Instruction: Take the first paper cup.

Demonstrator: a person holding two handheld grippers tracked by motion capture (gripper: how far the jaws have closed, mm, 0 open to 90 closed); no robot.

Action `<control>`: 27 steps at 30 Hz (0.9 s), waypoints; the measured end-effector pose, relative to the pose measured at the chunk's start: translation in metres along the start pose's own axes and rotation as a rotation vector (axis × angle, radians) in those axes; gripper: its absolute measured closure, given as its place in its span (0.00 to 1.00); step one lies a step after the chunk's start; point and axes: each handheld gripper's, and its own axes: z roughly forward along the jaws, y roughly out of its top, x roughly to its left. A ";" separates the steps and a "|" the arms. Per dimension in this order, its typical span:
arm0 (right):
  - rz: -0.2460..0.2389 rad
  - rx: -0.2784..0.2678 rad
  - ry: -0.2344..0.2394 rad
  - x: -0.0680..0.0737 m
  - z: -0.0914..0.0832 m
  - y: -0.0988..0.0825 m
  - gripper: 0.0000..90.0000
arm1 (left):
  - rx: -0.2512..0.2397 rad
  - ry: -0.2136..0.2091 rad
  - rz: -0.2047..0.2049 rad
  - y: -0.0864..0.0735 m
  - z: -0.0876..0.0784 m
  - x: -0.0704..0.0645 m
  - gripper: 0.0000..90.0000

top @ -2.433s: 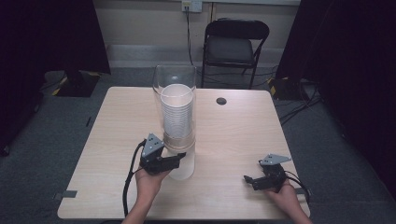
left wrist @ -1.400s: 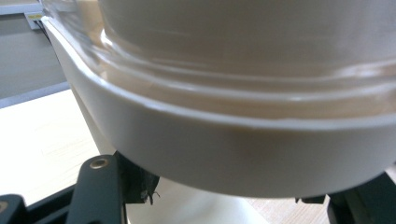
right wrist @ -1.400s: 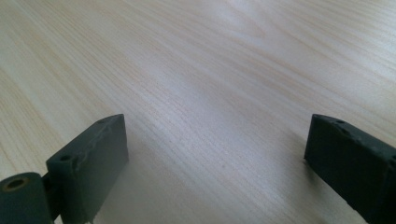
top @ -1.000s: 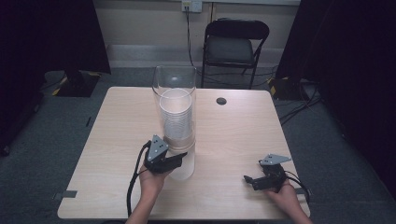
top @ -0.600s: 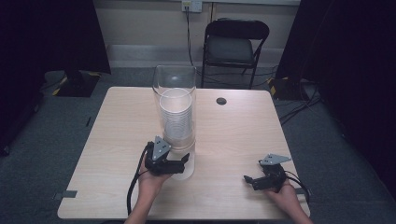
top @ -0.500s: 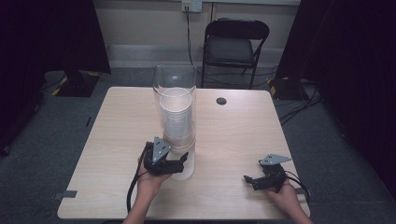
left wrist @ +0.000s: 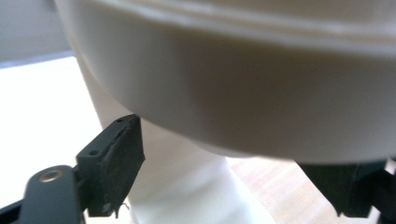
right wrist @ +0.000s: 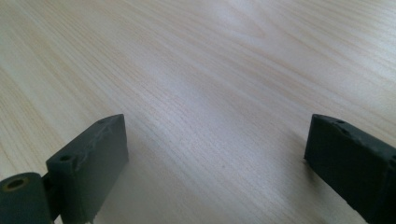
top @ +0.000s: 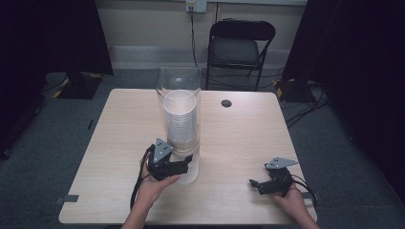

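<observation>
The left claw point(top: 184, 164) sat at the foot of the cup stack point(top: 180, 119), lower centre of the high view, its jaws spread either side of the bottom cup point(left wrist: 187, 186) without clenching it; in the left claw view one pad point(left wrist: 114, 163) stood just beside the cup's wall. The stack stood upright inside a clear tube point(top: 179, 81) on the table point(top: 248, 133), centre of the frame. The step in hand looked like taking the lowest cup from the dispenser. The next move would call for closing gently on the thin wall, then drawing the cup down and out without tipping the tube. The cups were white, smooth and tapered, with rolled rims. The right claw point(top: 255, 183) rested released at the lower right, over pale wood-grain.
</observation>
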 end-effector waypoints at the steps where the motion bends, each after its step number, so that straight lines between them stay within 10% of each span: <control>1: 0.000 0.000 0.000 0.000 0.000 0.000 0.06 | 0.008 -0.008 -0.008 0.000 0.000 0.001 0.19; 3: 0.000 0.000 0.000 0.000 0.000 0.000 0.06 | 0.001 -0.006 -0.057 0.001 0.000 0.002 0.20; 27: -0.001 0.000 0.001 0.000 0.000 0.000 0.06 | -0.114 -0.029 0.038 0.009 0.007 0.000 0.33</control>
